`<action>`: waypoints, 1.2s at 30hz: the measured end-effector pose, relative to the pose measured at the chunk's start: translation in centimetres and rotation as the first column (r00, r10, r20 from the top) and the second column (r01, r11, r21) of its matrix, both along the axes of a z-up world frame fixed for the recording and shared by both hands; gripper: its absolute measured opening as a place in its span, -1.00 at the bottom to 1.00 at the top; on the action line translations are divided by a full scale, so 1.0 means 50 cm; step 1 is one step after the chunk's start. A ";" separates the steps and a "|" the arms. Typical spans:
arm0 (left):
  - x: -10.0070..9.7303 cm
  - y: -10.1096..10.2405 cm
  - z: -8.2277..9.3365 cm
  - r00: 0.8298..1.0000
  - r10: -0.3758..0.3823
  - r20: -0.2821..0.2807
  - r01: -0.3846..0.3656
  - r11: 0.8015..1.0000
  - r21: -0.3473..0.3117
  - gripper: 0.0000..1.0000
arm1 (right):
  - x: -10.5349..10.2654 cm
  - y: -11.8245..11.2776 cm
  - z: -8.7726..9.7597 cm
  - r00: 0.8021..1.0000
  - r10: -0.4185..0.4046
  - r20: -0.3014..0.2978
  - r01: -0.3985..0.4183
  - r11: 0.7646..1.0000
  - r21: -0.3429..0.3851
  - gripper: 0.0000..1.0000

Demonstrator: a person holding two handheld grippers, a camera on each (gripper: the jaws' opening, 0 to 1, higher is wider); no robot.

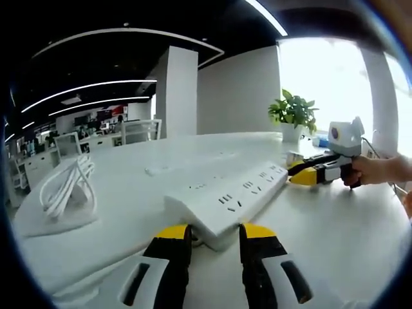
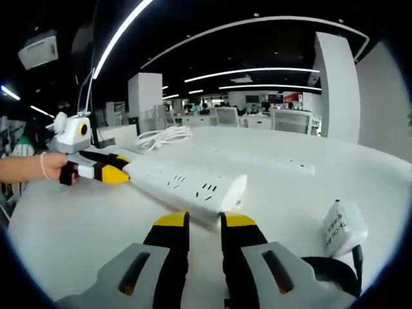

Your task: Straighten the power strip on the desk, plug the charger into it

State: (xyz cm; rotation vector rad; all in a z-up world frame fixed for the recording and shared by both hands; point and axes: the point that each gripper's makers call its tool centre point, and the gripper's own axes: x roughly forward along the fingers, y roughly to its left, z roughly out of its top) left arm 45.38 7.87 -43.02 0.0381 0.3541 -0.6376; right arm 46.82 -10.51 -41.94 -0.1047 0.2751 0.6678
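The white power strip [image 1: 238, 196] lies slantwise on the white desk [image 1: 335, 238]. Its near end sits right at the yellow tips of my left gripper [image 1: 215, 233], whose jaws stand a little apart and hold nothing. At the strip's far end is my right gripper [image 1: 304, 174], held by a hand [image 1: 380, 170]. In the right gripper view the power strip [image 2: 183, 180] ends just beyond my right gripper [image 2: 205, 222], whose jaws are slightly parted and empty. My left gripper [image 2: 109, 172] touches the other end. The white charger [image 2: 341, 226] with a black cord lies at the right.
A coiled white cable [image 1: 67, 187] rests on the desk to the left, and the coiled cable [image 2: 164, 136] lies behind the strip in the right gripper view. A potted plant [image 1: 293, 112] stands at the desk's far edge. Office desks and chairs [image 2: 225, 116] fill the background.
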 end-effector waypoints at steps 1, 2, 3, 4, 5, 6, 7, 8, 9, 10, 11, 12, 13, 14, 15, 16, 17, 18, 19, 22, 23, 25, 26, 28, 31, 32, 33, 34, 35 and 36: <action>0.000 0.000 0.000 1.000 0.000 0.001 0.000 1.000 0.000 -0.40 | 0.000 0.000 0.000 1.000 0.000 -0.001 0.000 1.000 0.000 -0.63; 0.001 0.000 0.000 1.000 0.000 0.001 0.000 1.000 -0.001 -0.40 | 0.000 -0.001 0.000 1.000 0.000 -0.001 0.000 1.000 0.000 -0.63; 0.001 -0.001 0.000 1.000 -0.001 0.001 0.001 1.000 0.000 -0.40 | -0.001 -0.001 0.000 1.000 0.000 0.000 0.000 1.000 -0.001 -0.63; 0.001 -0.001 0.000 1.000 -0.002 0.001 0.002 1.000 0.001 -0.40 | -0.001 -0.001 0.000 1.000 0.000 0.001 0.000 1.000 -0.001 -0.63; 0.002 -0.001 0.000 1.000 -0.004 0.001 0.004 1.000 0.001 -0.40 | -0.001 -0.001 0.000 1.000 0.000 0.000 0.000 1.000 0.000 -0.63; 0.001 -0.001 0.000 1.000 -0.005 0.001 0.005 1.000 0.001 -0.40 | -0.002 -0.002 0.000 1.000 -0.001 0.000 0.001 1.000 0.002 -0.63; 0.001 -0.002 0.000 1.000 -0.006 0.002 0.006 1.000 0.001 -0.40 | -0.002 -0.002 0.000 1.000 -0.001 0.000 0.001 1.000 0.003 -0.63; 0.002 -0.002 -0.001 1.000 -0.008 0.002 0.008 1.000 0.001 -0.40 | -0.002 -0.002 0.000 1.000 -0.002 -0.002 0.002 1.000 0.006 -0.63; 0.002 -0.001 -0.001 1.000 -0.008 0.002 0.008 1.000 0.001 -0.40 | -0.003 -0.002 0.000 1.000 -0.002 -0.003 0.002 1.000 0.008 -0.63; 0.003 -0.001 -0.001 1.000 -0.009 0.002 0.009 1.000 0.000 -0.40 | -0.004 -0.002 -0.001 1.000 -0.002 -0.002 0.002 1.000 0.009 -0.63; 0.004 -0.001 -0.001 1.000 -0.011 0.003 0.010 1.000 0.000 -0.40 | -0.005 -0.002 -0.001 1.000 -0.002 -0.004 0.002 1.000 0.012 -0.63; 0.003 -0.001 -0.001 1.000 -0.011 0.005 0.011 1.000 0.000 -0.40 | -0.005 -0.003 -0.001 1.000 -0.002 -0.007 0.002 1.000 0.015 -0.63; 0.003 -0.001 -0.001 1.000 -0.012 0.005 0.012 1.000 -0.002 -0.40 | -0.006 -0.003 -0.001 1.000 -0.002 -0.008 0.002 1.000 0.016 -0.63; 0.002 -0.001 -0.001 1.000 -0.012 0.006 0.012 1.000 -0.003 -0.40 | -0.006 -0.003 -0.001 1.000 -0.002 -0.008 0.002 1.000 0.015 -0.63; 0.002 -0.002 -0.001 1.000 -0.012 0.008 0.012 1.000 -0.002 -0.39 | -0.007 -0.003 -0.001 1.000 -0.002 -0.008 0.002 1.000 0.015 -0.63; 0.002 -0.002 -0.001 1.000 -0.014 0.010 0.014 1.000 0.000 -0.39 | -0.008 -0.003 -0.001 1.000 -0.002 -0.008 0.002 1.000 0.015 -0.63; 0.002 -0.002 -0.002 1.000 -0.017 0.013 0.017 1.000 0.004 -0.39 | -0.009 -0.003 -0.001 1.000 -0.002 -0.008 0.002 1.000 0.013 -0.63; 0.002 -0.002 -0.002 1.000 -0.019 0.014 0.019 1.000 0.006 -0.39 | -0.009 -0.004 -0.001 1.000 -0.002 -0.008 0.002 1.000 0.013 -0.63; 0.003 -0.002 -0.002 1.000 -0.021 0.014 0.021 1.000 0.006 -0.39 | -0.009 -0.004 -0.001 1.000 -0.002 -0.009 0.002 1.000 0.013 -0.63; 0.004 -0.003 -0.001 1.000 -0.024 0.013 0.024 1.000 0.008 -0.39 | -0.011 -0.005 0.000 1.000 -0.004 -0.010 0.004 1.000 0.014 -0.63; 0.004 -0.004 -0.001 1.000 -0.025 0.014 0.025 1.000 0.009 -0.39 | -0.011 -0.005 0.000 1.000 -0.005 -0.010 0.005 1.000 0.014 -0.63; 0.005 -0.004 -0.001 1.000 -0.026 0.014 0.026 1.000 0.013 -0.39 | -0.012 -0.005 0.000 1.000 -0.006 -0.010 0.006 1.000 0.015 -0.63; 0.005 -0.004 -0.001 1.000 -0.026 0.015 0.026 1.000 0.013 -0.39 | -0.012 -0.005 0.000 1.000 -0.007 -0.010 0.007 1.000 0.015 -0.63; 0.006 -0.005 -0.001 1.000 -0.027 0.015 0.027 1.000 0.012 -0.39 | -0.013 -0.005 0.000 1.000 -0.008 -0.011 0.008 1.000 0.015 -0.63; 0.005 -0.006 -0.002 0.999 -0.027 0.018 0.027 1.000 0.009 -0.39 | -0.013 -0.005 0.000 1.000 -0.008 -0.009 0.008 1.000 0.014 -0.63; 0.005 -0.006 -0.002 0.999 -0.027 0.019 0.027 1.000 0.008 -0.39 | -0.013 -0.005 0.000 1.000 -0.008 -0.009 0.008 1.000 0.014 -0.63; 0.005 -0.006 -0.002 0.999 -0.026 0.019 0.026 1.000 0.007 -0.39 | -0.014 -0.006 0.000 1.000 -0.008 -0.009 0.008 1.000 0.015 -0.63; 0.005 -0.007 -0.002 0.999 -0.026 0.018 0.026 1.000 0.007 -0.39 | -0.014 -0.006 0.000 1.000 -0.008 -0.010 0.009 1.000 0.015 -0.63; 0.005 -0.007 -0.002 0.999 -0.026 0.019 0.026 1.000 0.009 -0.39 | -0.015 -0.006 0.000 1.000 -0.009 -0.010 0.009 1.000 0.015 -0.63; 0.006 -0.008 -0.002 0.999 -0.026 0.020 0.026 1.000 0.011 -0.39 | -0.015 -0.006 0.000 1.000 -0.009 -0.011 0.009 1.000 0.016 -0.63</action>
